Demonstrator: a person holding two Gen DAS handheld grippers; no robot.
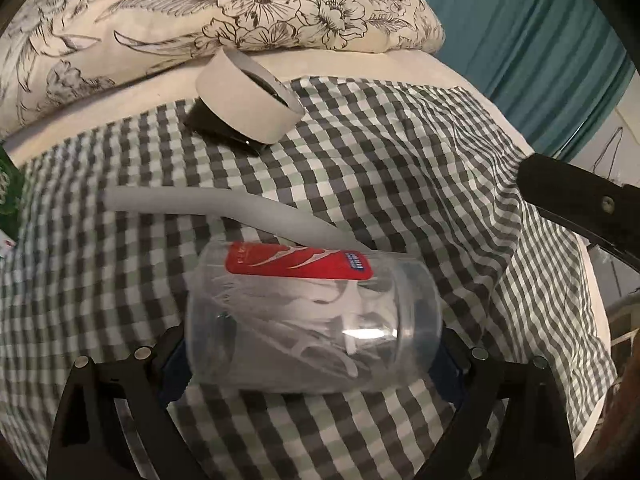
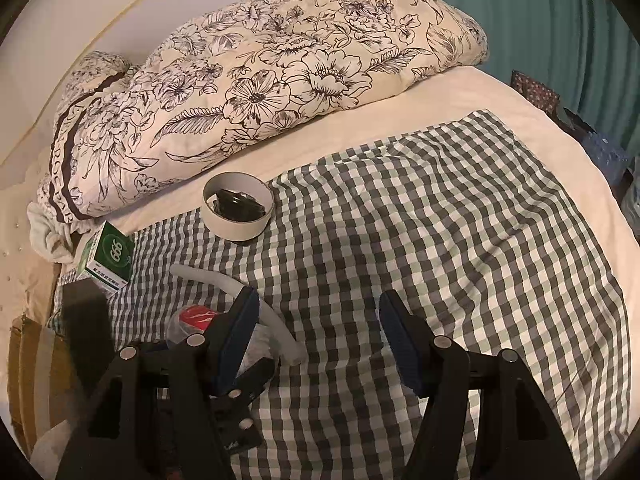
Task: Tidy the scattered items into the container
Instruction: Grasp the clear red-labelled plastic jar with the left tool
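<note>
A clear plastic jar (image 1: 316, 320) with a red label lies on its side at centre. A grey foam tube (image 1: 224, 214) lies at twelve o'clock, a white round tin (image 1: 250, 100) beyond.

The green box (image 1: 7, 196) is cut off by the left edge of the left wrist view, so only a sliver shows. The clear plastic jar (image 1: 316, 320) hides part of the grey foam tube (image 1: 224, 212) lying behind it on the checked cloth (image 1: 400, 168). In the right wrist view the jar (image 2: 178, 326) is largely hidden behind the gripper fingers (image 2: 236, 332). What the dark object (image 2: 238, 206) inside the white round container (image 2: 236, 228) is cannot be told.
</note>
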